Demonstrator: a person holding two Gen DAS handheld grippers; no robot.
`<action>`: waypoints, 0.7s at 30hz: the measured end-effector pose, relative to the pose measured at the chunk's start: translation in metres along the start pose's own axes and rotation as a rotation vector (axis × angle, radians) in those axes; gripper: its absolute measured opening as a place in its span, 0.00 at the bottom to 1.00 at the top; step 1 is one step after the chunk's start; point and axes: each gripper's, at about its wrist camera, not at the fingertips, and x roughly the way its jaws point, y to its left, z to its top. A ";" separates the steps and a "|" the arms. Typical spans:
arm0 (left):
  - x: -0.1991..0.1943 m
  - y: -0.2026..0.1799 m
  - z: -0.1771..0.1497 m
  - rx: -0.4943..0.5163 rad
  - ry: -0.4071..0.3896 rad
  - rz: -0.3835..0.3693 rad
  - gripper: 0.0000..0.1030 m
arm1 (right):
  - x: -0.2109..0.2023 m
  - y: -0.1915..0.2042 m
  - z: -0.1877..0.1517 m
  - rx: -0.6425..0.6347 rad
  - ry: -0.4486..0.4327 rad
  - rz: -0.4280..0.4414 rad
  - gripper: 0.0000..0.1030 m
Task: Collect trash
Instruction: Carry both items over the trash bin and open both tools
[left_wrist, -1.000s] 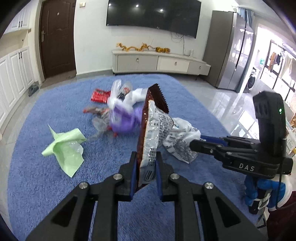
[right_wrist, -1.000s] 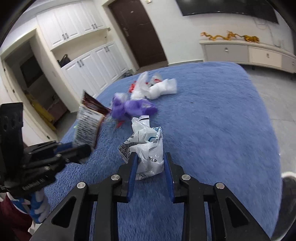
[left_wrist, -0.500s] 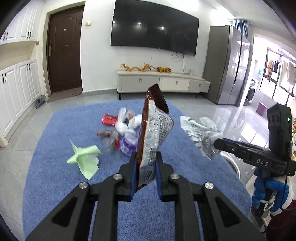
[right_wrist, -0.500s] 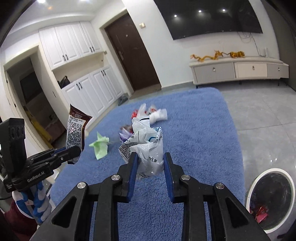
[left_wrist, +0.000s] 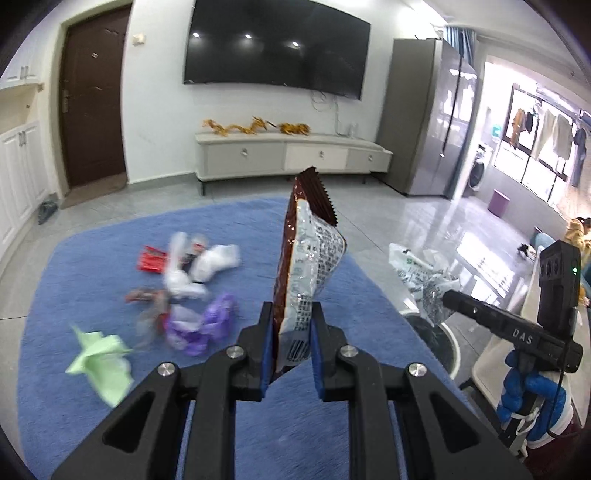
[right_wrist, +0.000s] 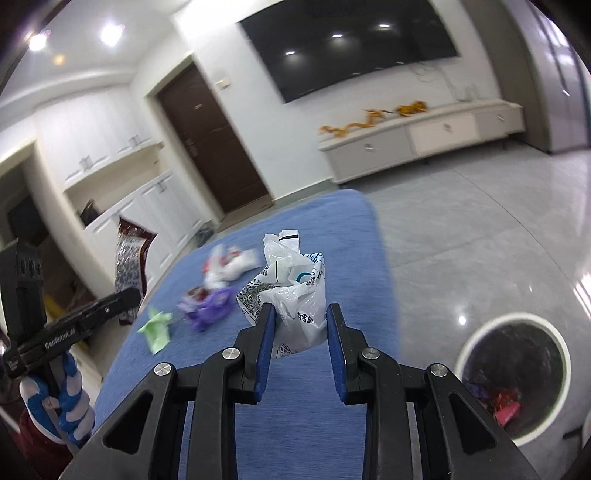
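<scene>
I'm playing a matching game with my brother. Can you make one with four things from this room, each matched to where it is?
Things:
1. brown snack bag
2. white plastic bag
3. green wrapper
4. red wrapper

Places:
A. lying on the blue rug
B. inside the white bin
C. clamped in the left gripper
D. clamped in the right gripper

Pairs: 1-C, 2-D, 3-A, 4-B
</scene>
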 end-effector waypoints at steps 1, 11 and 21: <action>0.009 -0.008 0.001 0.013 0.014 -0.015 0.16 | -0.002 -0.011 0.002 0.020 -0.007 -0.017 0.27; 0.086 -0.091 0.018 0.114 0.135 -0.148 0.16 | -0.033 -0.122 0.000 0.224 -0.091 -0.234 0.27; 0.163 -0.192 0.020 0.250 0.257 -0.270 0.16 | -0.033 -0.227 -0.034 0.440 -0.037 -0.380 0.28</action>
